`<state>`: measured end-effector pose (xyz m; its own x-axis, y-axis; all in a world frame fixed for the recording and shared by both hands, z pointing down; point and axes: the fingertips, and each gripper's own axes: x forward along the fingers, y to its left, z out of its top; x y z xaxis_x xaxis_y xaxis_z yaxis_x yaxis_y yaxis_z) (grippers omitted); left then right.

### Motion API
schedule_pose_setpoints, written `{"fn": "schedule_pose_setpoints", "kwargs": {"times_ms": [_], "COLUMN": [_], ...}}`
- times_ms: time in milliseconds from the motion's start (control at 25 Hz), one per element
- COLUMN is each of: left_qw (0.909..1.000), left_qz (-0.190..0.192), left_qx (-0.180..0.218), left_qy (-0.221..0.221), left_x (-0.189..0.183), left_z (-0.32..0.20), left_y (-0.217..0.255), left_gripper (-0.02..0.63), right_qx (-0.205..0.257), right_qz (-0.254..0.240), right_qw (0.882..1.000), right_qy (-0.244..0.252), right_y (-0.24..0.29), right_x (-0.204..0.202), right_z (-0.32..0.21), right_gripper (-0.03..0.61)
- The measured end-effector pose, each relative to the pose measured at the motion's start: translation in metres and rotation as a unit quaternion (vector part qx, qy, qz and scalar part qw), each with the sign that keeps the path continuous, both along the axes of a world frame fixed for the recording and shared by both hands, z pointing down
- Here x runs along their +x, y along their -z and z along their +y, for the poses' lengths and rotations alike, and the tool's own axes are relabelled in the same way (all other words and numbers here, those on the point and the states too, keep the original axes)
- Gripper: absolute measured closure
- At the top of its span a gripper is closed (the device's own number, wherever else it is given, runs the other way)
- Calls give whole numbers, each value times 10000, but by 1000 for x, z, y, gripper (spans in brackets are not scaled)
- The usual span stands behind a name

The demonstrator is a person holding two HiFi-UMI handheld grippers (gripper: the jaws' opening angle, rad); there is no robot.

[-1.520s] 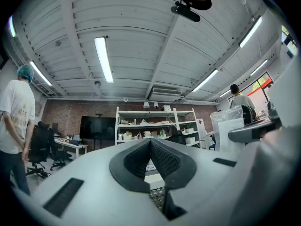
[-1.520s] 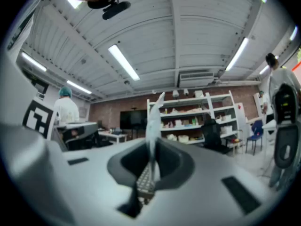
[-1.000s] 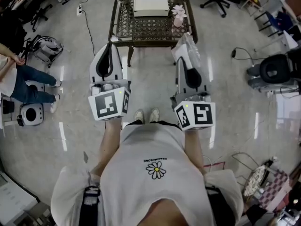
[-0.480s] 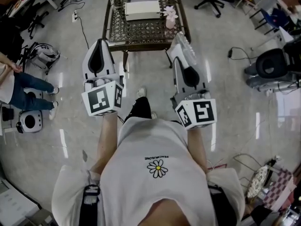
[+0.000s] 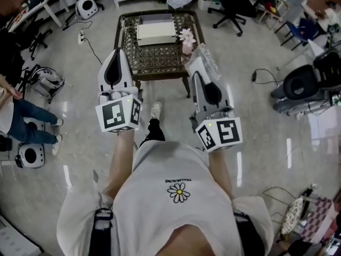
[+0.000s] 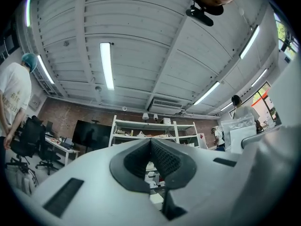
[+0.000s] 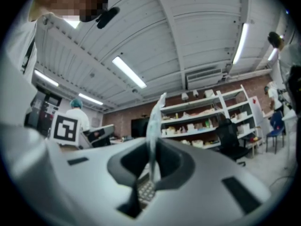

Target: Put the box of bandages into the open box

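In the head view my right gripper [image 5: 195,68] is shut on a clear plastic bag [image 5: 204,59], which sticks up past its tips; what the bag holds is too blurred to tell. The right gripper view shows the thin plastic [image 7: 153,126] pinched between the jaws of the right gripper [image 7: 151,150]. My left gripper [image 5: 118,53] is shut and holds nothing; its dark pads [image 6: 162,159] meet in the left gripper view. Ahead, an open white box [image 5: 156,32] lies on a dark lattice-topped table [image 5: 154,60]. Both grippers are held up short of the table's near edge.
A pink flower vase [image 5: 186,40] stands on the table right of the box. A black office chair [image 5: 230,3] is behind the table. A black round machine [image 5: 305,83] sits on the floor at right. A person's legs [image 5: 26,116] and white devices [image 5: 31,154] are at left.
The person has walked forward: the table and box have drawn closer and slid down the head view. Both grippers keep their pose, the right one still holding the bag.
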<state>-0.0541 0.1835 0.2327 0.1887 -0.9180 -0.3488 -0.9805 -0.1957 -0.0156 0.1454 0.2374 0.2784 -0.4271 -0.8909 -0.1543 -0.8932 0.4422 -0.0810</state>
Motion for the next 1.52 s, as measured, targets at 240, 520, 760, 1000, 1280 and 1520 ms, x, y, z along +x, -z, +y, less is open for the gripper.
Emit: {"fn": "schedule_pose_setpoints", "kwargs": {"times_ms": [240, 520, 760, 1000, 1280, 1520], "left_qw": [9999, 9995, 9993, 9990, 9984, 9986], "left_qz": [27, 7, -150, -286, -197, -176], "left_qx": [-28, -309, -292, -236, -404, -428], "left_qy": [-147, -55, -157, -244, -342, -269], "left_x": [-1, -12, -22, -39, -52, -50], "left_z": [-40, -110, -189, -277, -353, -377], "left_y": [-3, -17, -9, -2, -8, -17], "left_gripper": [594, 594, 594, 594, 592, 592], "right_qx": [-28, -285, -228, -244, -388, -626], "right_qz": [91, 79, 199, 219, 29, -53], "right_qw": [10000, 9995, 9995, 9991, 9960, 9958], "right_qy": [-19, 112, -84, -271, -800, -659], "right_y": [-3, -10, 2, 7, -2, -16], "right_x": [-11, -28, -50, -65, -61, -59], "right_z": [-41, -113, -195, -279, -350, -389], "right_gripper": [531, 532, 532, 532, 531, 531]}}
